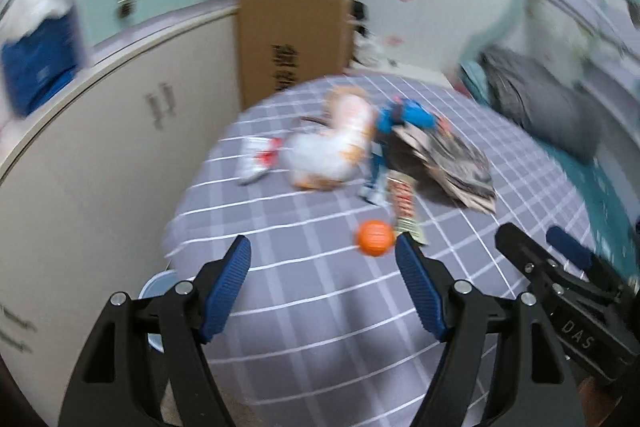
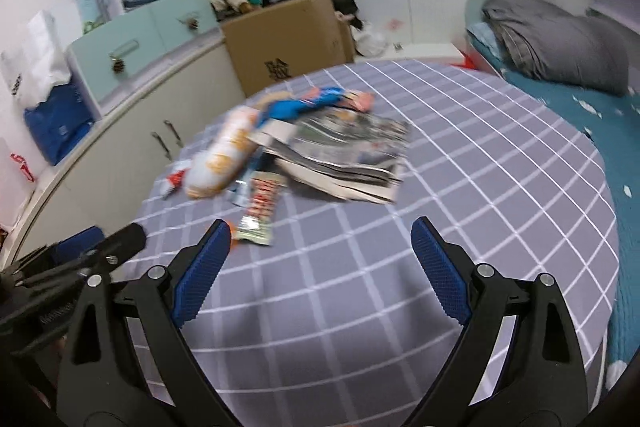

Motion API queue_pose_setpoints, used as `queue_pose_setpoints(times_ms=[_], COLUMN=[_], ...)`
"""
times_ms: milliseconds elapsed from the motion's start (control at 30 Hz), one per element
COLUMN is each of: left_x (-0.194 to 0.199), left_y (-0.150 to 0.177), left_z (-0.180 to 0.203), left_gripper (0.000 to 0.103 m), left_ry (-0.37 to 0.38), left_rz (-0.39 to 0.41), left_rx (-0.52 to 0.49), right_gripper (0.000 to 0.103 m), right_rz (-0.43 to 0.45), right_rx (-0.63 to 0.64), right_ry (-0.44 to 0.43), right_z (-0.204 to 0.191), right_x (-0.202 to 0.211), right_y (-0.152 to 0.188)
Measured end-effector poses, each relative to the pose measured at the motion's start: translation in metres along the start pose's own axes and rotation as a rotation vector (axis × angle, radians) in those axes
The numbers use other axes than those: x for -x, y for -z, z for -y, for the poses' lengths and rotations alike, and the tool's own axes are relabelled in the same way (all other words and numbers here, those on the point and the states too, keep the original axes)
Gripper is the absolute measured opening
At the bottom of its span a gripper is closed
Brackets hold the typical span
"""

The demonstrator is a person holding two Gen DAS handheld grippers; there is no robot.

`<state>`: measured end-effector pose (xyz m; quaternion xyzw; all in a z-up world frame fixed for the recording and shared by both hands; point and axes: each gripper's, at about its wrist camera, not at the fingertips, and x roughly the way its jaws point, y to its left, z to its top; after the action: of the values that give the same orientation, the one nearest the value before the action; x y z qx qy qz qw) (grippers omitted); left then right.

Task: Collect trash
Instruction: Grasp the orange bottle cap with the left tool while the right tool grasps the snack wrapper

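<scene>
A pile of trash lies on the grey checked bed cover (image 1: 320, 307): a white and orange snack bag (image 1: 336, 147), a blue wrapper (image 1: 404, 115), a stack of newspapers (image 1: 452, 159), a striped snack wrapper (image 1: 404, 203) and an orange cap (image 1: 375, 238). My left gripper (image 1: 323, 247) is open and empty, just short of the orange cap. My right gripper (image 2: 322, 229) is open and empty, in front of the striped wrapper (image 2: 262, 207) and the newspapers (image 2: 348, 155). The snack bag (image 2: 222, 159) and blue wrapper (image 2: 300, 105) lie behind.
A cardboard box (image 2: 288, 43) stands beyond the bed. A cream cabinet (image 1: 100, 147) runs along the left. A grey folded quilt (image 2: 560, 43) lies on a teal sheet at the right. A white round bin rim (image 1: 160, 283) shows by the bed's left edge.
</scene>
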<state>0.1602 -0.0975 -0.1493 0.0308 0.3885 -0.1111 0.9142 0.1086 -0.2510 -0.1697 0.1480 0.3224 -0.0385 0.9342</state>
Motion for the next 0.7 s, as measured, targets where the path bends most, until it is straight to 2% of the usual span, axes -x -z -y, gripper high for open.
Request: queue_pose_setpoints(times_ms=[33, 133, 200, 333, 500, 533, 567, 700], left_x=[-0.006, -0.027, -0.036, -0.053, -0.061, -0.062, -0.065, -0.066], left_y=[-0.001, -0.001, 0.000, 0.002, 0.002, 0.002, 0.002, 0.000], left_z=[0.007, 0.023, 0.020, 0.018, 0.024, 0.026, 0.028, 0.025], left_gripper=[0.071, 0.056, 0.045, 0.042, 0.042, 0.040, 0.029, 0.028], left_ry=[-0.002, 0.015, 0.026, 0.042, 0.060, 0.053, 0.049, 0.074], left_rz=[-0.006, -0.044, -0.074, -0.115, -0.109, -0.111, -0.112, -0.103], left_rx=[-0.023, -0.088, -0.096, -0.101, -0.154, -0.164, -0.175, -0.170], right_gripper=[0.090, 0.090, 0.090, 0.090, 0.090, 0.090, 0.090, 0.090], right_rz=[-0.013, -0.037, -0.049, -0.066, -0.083, -0.088, -0.095, -0.120], right_rx=[-0.002, 0.000, 0.001, -0.001, -0.002, 0.000, 0.002, 0.018], right_ry=[-0.001, -0.004, -0.009, -0.024, -0.032, -0.034, -0.036, -0.049], right_z=[0.005, 0.014, 0.016, 0.018, 0.017, 0.016, 0.015, 0.006], right_x=[-0.003, -0.007, -0.010, -0.016, -0.023, -0.025, -0.027, -0.035], right_y=[0.001, 0.003, 0.002, 0.002, -0.001, -0.001, -0.002, -0.004])
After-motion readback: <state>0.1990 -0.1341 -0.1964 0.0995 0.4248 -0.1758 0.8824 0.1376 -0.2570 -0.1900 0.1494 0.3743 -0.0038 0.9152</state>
